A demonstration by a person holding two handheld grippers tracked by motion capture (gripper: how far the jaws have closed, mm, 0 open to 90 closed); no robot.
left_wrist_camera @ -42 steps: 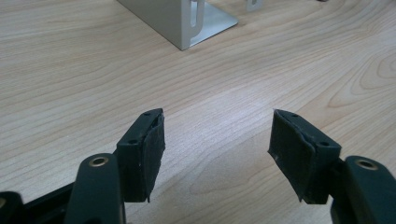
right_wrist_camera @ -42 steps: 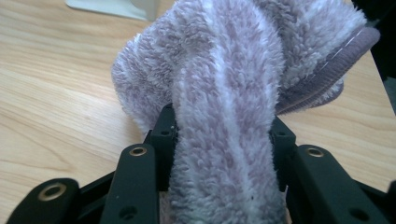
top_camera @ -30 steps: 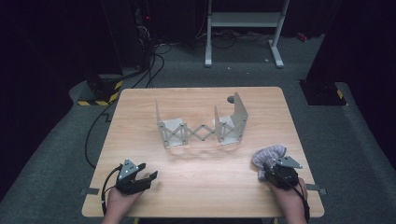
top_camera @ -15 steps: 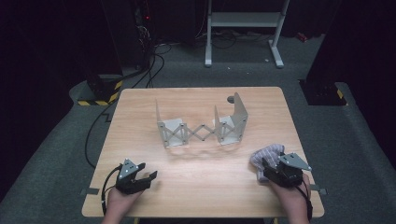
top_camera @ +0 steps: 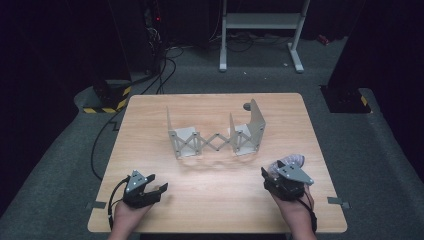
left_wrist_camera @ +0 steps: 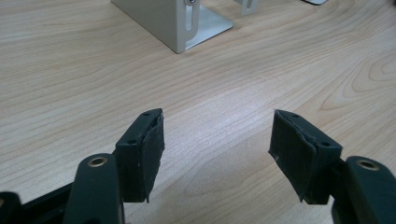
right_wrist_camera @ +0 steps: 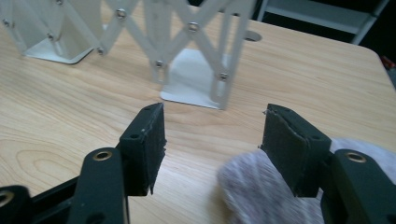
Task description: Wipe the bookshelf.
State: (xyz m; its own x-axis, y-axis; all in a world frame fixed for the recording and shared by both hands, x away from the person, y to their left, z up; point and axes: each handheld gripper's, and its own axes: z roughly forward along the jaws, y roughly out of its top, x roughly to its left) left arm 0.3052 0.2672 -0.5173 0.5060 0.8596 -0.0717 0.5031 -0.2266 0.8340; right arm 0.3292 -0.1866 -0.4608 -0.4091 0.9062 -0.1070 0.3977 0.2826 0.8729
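Lifted and drawn back a little since the earlier frames, the right gripper (top_camera: 266, 176) has just been closing its jaws; they stand apart over the grey cloth (right_wrist_camera: 261, 186) (one pad beside it, not pressing). Left gripper (top_camera: 159, 186) gapes, holding nothing. No writing readable on the rack (top_camera: 216, 135).
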